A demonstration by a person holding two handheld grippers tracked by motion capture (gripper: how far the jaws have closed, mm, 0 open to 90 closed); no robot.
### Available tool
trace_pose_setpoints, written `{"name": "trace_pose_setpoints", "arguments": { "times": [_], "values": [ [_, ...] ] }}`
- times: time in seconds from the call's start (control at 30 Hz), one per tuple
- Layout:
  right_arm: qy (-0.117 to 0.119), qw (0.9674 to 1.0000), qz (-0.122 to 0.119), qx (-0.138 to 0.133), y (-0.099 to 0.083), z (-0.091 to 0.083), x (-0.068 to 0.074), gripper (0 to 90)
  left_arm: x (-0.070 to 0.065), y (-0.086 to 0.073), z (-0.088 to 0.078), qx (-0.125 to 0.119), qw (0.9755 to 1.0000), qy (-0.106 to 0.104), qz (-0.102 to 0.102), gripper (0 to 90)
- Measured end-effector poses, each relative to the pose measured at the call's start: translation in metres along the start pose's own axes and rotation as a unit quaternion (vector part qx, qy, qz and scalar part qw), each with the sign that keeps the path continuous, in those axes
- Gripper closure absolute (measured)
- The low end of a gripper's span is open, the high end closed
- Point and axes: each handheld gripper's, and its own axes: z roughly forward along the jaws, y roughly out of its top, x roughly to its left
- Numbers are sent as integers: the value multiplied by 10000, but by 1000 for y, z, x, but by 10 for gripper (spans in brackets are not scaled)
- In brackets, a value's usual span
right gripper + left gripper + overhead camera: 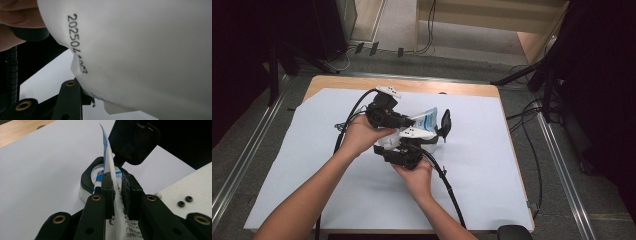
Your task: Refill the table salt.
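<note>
A white pouch [428, 118] with blue print is held up between both grippers at the table's middle. My left gripper [411, 119] is shut on its thin upper edge [110, 167], the pads pinching the flat film. My right gripper [419, 136] grips the pouch's fuller lower part; in the right gripper view the pouch [140, 50] with a printed date bulges over one black finger [71, 96] and hides the other. Just beyond the pouch stands a clear jar [96, 171] with a black rim, its black flip lid [135, 140] raised open [445, 122].
A white sheet [337, 175] covers the wooden table [412, 85]. Black cables [447, 185] trail from both grippers toward the front edge. The right gripper's white plate [190, 187] sits close beside the left jaws. Dark stands and cables [542, 80] lie on the floor beyond the table.
</note>
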Motion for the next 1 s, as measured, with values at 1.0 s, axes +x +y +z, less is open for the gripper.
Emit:
{"name": "trace_pose_setpoints", "arguments": {
  "times": [1.0],
  "values": [
    [-31, 10000, -34, -12, 1, 0, 1, 567, 0, 0, -1, -36, 10000, 10, 10, 808]
  ]
}}
